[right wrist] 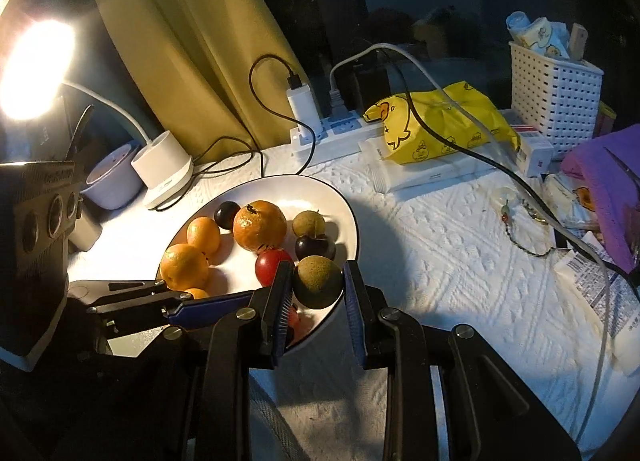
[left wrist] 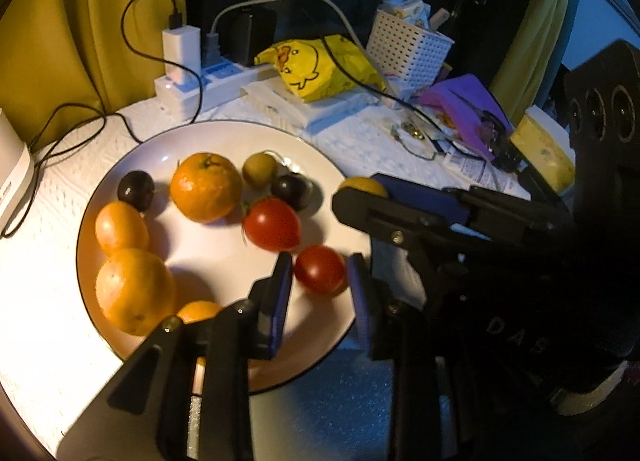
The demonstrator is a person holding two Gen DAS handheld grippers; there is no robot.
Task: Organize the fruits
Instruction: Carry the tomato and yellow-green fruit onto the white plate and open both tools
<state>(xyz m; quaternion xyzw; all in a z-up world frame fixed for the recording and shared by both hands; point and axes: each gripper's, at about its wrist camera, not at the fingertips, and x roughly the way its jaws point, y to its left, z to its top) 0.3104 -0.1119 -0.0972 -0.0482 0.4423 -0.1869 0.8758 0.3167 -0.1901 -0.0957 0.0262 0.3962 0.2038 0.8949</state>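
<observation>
A white textured tablecloth (right wrist: 440, 261) covers the table, with its widest bare stretch to the right of the plate, between the plate's rim and the clutter along the far and right sides. The round white plate (left wrist: 224, 141) with a thin dark rim sits near the front edge of the table; a yellow curtain (right wrist: 192, 41) hangs behind it, and a lit desk lamp (right wrist: 164, 169) stands on the far left. Along the back lie a white power strip (right wrist: 340, 137), a yellow duck-print bag (right wrist: 440, 125) and a white perforated basket (right wrist: 556, 93), with a purple cloth (right wrist: 600, 181) at the right edge (a black cable trails across the open cloth toward it).

On the plate, three oranges crowd the left rim, the biggest orange (left wrist: 134, 289) nearest the front, and a stemmed mandarin (left wrist: 206, 187) sits near the middle. Around it lie two dark plums, one dark plum (left wrist: 135, 190) by the far left rim, a small green fruit (left wrist: 259, 169), and a larger tomato (left wrist: 272, 223).

The left gripper (left wrist: 320, 281) hangs over the plate's front right part, its jaws apart with a small tomato (left wrist: 320, 269) between them, gaps showing on both sides. The right gripper (right wrist: 316, 289) sits at the plate's right rim, clamped on a round brownish-green fruit (right wrist: 318, 287).
</observation>
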